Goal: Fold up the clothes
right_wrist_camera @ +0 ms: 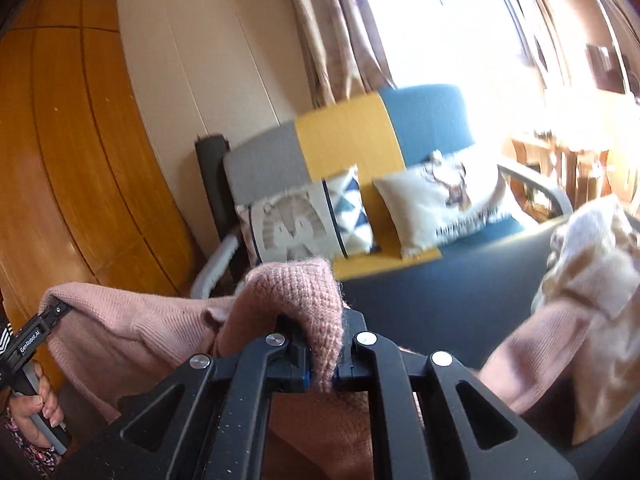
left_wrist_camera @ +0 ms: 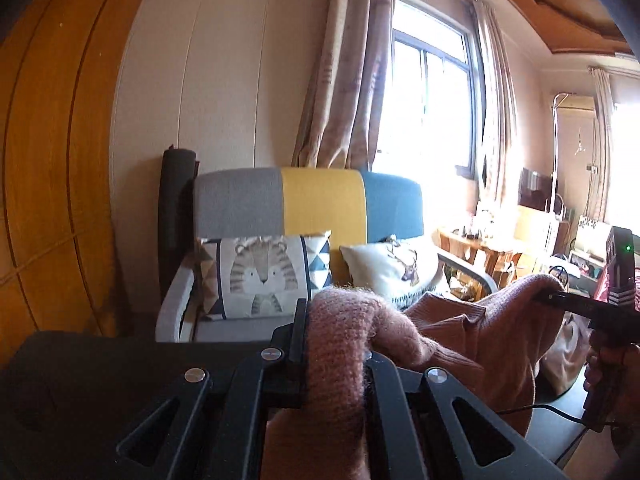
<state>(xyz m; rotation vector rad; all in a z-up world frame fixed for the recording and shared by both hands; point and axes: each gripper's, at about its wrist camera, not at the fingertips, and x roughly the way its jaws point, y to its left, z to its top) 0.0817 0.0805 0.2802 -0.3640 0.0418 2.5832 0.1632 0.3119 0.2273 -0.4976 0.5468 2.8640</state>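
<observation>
pink sweater strung between both tongs

the sofa point(left_wrist_camera: 308, 200) fills the background. the pink sweater point(left_wrist_camera: 460, 328) hangs lifted before it, long axis running side to side. left tongs point(left_wrist_camera: 340, 344) and right tongs point(right_wrist_camera: 320, 356) each clamp one end.

Left claw point(left_wrist_camera: 336, 344): matte black linkage arms, triangular cut-outs, round silver screws. Right claw point(right_wrist_camera: 323, 354): same build, blue pads at the fingertips. One handle carries white "GenRobot.AI" lettering, chevron stripes, a green light, a thin black cable. Floral sleeve point(right_wrist_camera: 30, 454) visible.

Sweater point(left_wrist_camera: 460, 332) between claws, before sofa point(left_wrist_camera: 312, 204)
</observation>
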